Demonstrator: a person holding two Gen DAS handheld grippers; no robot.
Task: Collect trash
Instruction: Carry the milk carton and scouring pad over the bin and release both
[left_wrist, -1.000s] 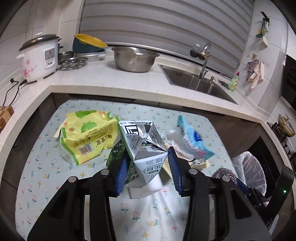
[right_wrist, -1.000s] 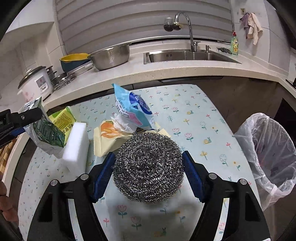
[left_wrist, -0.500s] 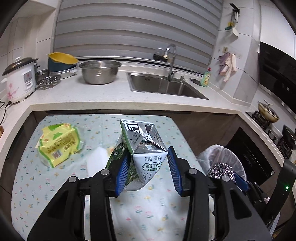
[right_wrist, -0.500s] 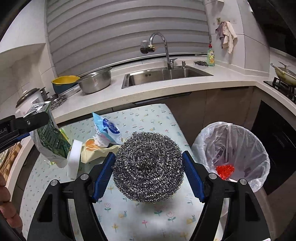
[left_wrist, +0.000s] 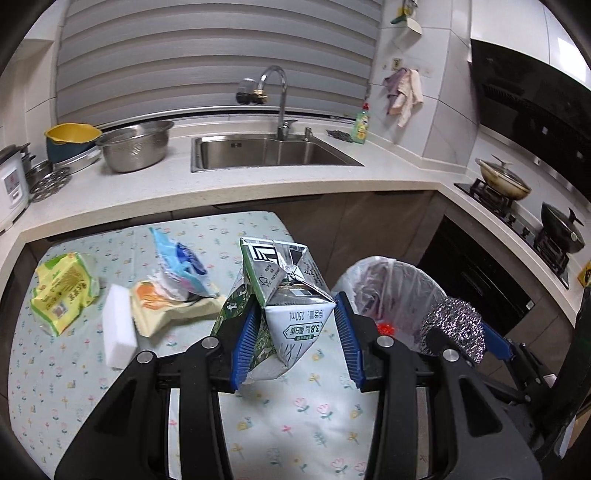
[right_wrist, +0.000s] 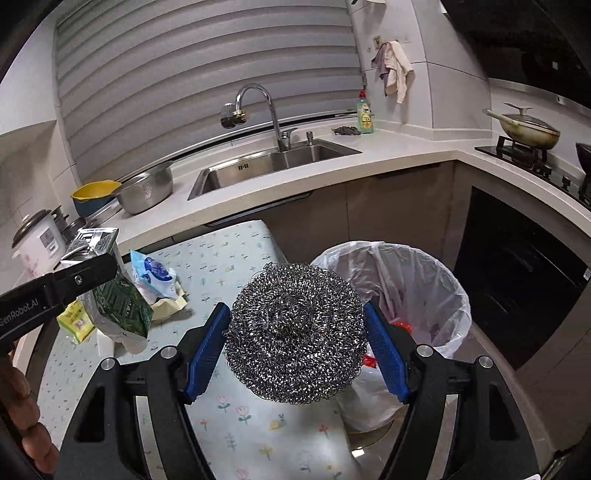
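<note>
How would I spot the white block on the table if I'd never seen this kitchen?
Start at the sink, then drop to the flowered table in front of the counter. Among the litter at its left lies the white sponge, between a yellow-green wrapper and a cream packet. It alone is a plain, unprinted white block; everything near it is crumpled, printed packaging.

Ahead of the right fingers (right_wrist: 384, 354) the bin (right_wrist: 436, 280) mouth lies open and unblocked. Left of the left fingers (left_wrist: 245, 339), wrappers (left_wrist: 177, 266) and a sponge (left_wrist: 118, 328) crowd the table (left_wrist: 295, 424).
</note>
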